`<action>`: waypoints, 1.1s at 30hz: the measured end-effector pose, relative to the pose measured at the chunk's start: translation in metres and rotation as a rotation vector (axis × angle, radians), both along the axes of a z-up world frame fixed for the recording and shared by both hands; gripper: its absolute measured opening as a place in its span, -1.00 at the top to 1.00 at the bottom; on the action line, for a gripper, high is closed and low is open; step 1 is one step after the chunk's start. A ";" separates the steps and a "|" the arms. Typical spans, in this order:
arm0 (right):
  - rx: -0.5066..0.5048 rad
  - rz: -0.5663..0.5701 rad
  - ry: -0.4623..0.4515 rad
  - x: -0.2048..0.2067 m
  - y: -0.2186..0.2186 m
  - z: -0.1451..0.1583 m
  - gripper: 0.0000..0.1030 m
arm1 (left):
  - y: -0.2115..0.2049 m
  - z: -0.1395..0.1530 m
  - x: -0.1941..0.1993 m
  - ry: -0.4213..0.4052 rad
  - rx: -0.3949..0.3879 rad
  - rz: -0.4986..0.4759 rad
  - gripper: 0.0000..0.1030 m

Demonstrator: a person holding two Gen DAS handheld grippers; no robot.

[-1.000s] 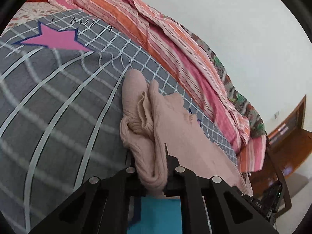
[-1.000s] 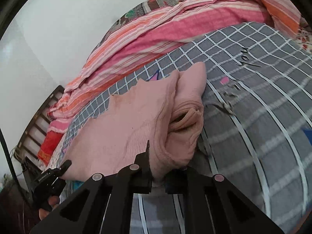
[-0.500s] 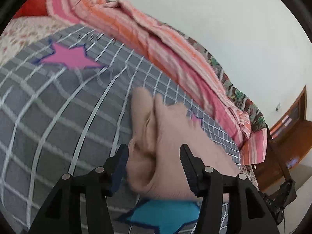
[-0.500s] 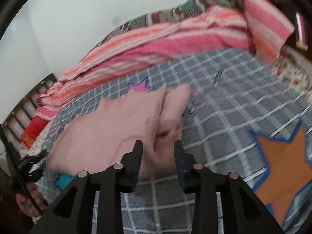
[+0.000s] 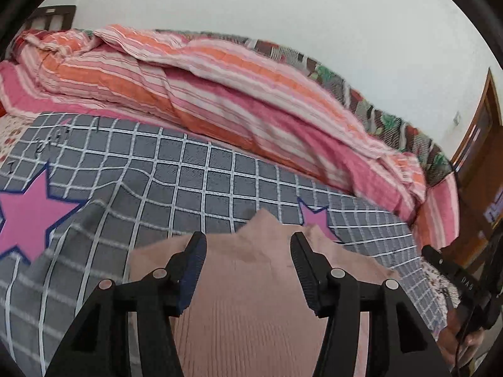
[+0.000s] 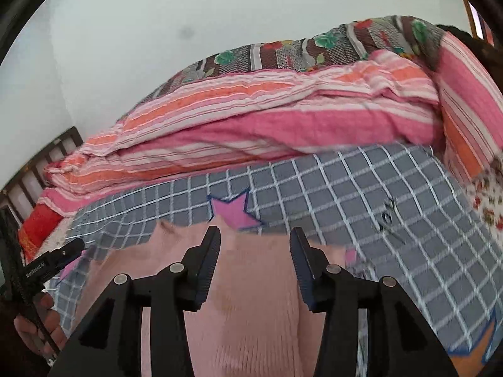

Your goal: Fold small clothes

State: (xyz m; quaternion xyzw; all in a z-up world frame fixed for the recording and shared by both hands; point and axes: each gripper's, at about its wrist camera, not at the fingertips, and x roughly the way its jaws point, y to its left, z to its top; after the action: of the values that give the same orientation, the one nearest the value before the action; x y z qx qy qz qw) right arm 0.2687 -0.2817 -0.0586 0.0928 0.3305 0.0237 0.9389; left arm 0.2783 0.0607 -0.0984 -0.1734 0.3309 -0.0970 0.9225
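Pink knit garment [image 5: 251, 298] flat on grey checked bedspread [image 5: 195, 169], long axis toward striped quilt [image 5: 220, 94].
Left gripper [image 5: 248, 242] above it, fingers spread, empty; right gripper [image 6: 254, 235] jaws just opening, empty; both angled down.

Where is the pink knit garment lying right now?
In both wrist views the pink knit garment lies low centre on the grey checked bedspread, just before a pink star.

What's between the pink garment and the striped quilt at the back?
Only grey checked sheet with a pink star, between garment and quilt; both views.
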 end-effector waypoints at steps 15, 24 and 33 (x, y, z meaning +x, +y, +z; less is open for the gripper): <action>-0.040 0.015 0.239 0.037 -0.012 -0.083 0.13 | 0.005 -0.060 0.022 0.116 0.094 0.022 0.50; -0.024 0.034 0.164 0.034 -0.007 -0.070 0.90 | 0.014 -0.041 0.013 0.003 0.034 0.021 0.86; -0.059 0.000 0.253 0.053 0.000 -0.092 0.89 | 0.012 -0.061 0.029 0.119 0.070 0.057 0.84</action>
State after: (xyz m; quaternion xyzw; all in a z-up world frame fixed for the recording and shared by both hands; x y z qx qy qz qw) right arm 0.3213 -0.2820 -0.1505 0.0674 0.4469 0.0022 0.8921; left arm 0.3074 0.0723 -0.1596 -0.1557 0.3833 -0.0485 0.9091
